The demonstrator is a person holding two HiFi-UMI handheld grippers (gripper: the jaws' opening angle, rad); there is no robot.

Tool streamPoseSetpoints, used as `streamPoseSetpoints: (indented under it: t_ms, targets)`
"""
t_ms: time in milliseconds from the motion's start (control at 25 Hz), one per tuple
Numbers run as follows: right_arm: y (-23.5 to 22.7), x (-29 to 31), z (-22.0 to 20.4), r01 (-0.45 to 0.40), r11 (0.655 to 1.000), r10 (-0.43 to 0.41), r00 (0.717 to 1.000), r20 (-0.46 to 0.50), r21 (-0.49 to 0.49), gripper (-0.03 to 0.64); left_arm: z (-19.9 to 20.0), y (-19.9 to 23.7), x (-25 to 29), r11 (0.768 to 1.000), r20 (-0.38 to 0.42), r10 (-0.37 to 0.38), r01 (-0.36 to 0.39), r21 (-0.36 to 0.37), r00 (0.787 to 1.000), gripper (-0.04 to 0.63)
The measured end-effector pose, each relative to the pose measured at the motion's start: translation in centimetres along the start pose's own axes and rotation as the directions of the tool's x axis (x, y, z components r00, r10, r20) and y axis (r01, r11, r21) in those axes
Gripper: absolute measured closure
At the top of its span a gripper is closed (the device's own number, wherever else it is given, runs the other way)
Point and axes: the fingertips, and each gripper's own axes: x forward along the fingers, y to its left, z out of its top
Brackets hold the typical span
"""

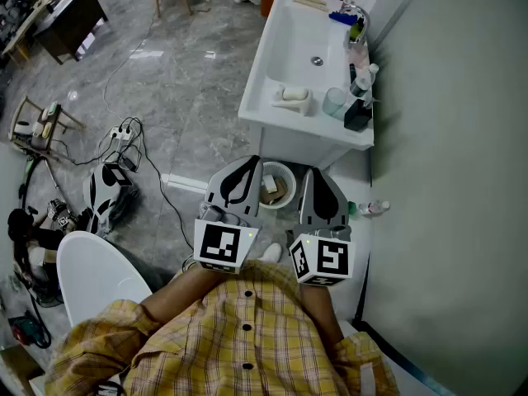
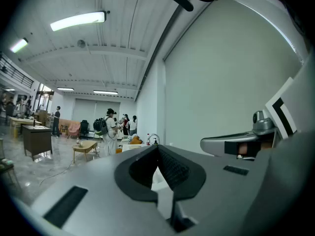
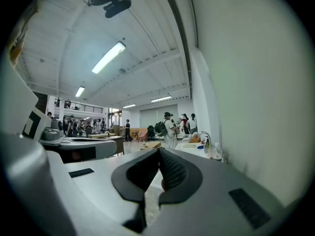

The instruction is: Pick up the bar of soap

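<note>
The bar of soap [image 1: 290, 94] is pale and lies on a white dish [image 1: 299, 106] on the front rim of the white sink [image 1: 289, 40], ahead of both grippers. My left gripper [image 1: 247, 163] and right gripper [image 1: 308, 173] are held side by side in front of my chest, short of the sink and well apart from the soap. In the left gripper view the left gripper [image 2: 157, 147] is shut with nothing between its pads. The right gripper [image 3: 158, 150] also has its jaws together and is empty. Neither gripper view shows the soap.
A clear cup [image 1: 334, 101], a black holder [image 1: 358, 115], bottles and a faucet [image 1: 355, 11] line the sink's right side by the wall. A waste bin [image 1: 275, 185] sits under the sink. A white chair [image 1: 91, 275], cables and a power strip [image 1: 124, 134] lie left. People stand far off.
</note>
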Motion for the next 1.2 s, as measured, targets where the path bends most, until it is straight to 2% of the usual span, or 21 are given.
streamPoseSetpoints:
  t_ms: [120,280,480,680,800,1000,1200]
  targets:
    - [0.0,0.4,-0.4,0.002,1.000,-0.002,1.000,-0.004,-0.008,0.598,-1.1,0.2,0.0,1.000,-0.066,-0.010,0.011,0.012,0.998,0.586]
    - [0.3,0.7,-0.6,0.014,1.000,-0.014,1.000,-0.009,-0.010,0.598,-0.8,0.8,0.4,1.000,-0.024,-0.012,0.012,0.002,1.000,0.586]
    - [1.2,0.9,-0.9,0.020,1.000,-0.020,1.000,-0.007,0.002,0.598,-0.9,1.9,-0.1,1.000,-0.016,-0.016,0.016,-0.011,1.000,0.586]
    - [2.4,1.0,-1.1,0.050,0.998,-0.050,0.999,-0.003,0.035,0.598,-1.2,4.2,-1.1,0.999,-0.029,-0.028,0.027,-0.022,0.999,0.586]
    - [3.7,0.9,-1.1,0.088,0.996,-0.088,0.996,-0.013,0.023,0.598,-1.4,6.0,-2.2,0.999,-0.046,-0.042,0.041,-0.028,0.998,0.586]
    - [5.4,0.6,-1.4,0.146,0.989,-0.146,0.989,-0.019,-0.013,0.598,-2.1,8.4,-2.8,0.997,-0.027,-0.057,0.055,-0.061,0.998,0.586]
    - [5.6,3.2,-2.3,0.125,0.992,-0.126,0.991,-0.047,-0.019,0.598,-3.4,9.7,-0.5,0.995,-0.046,-0.072,0.069,-0.073,0.996,0.586]
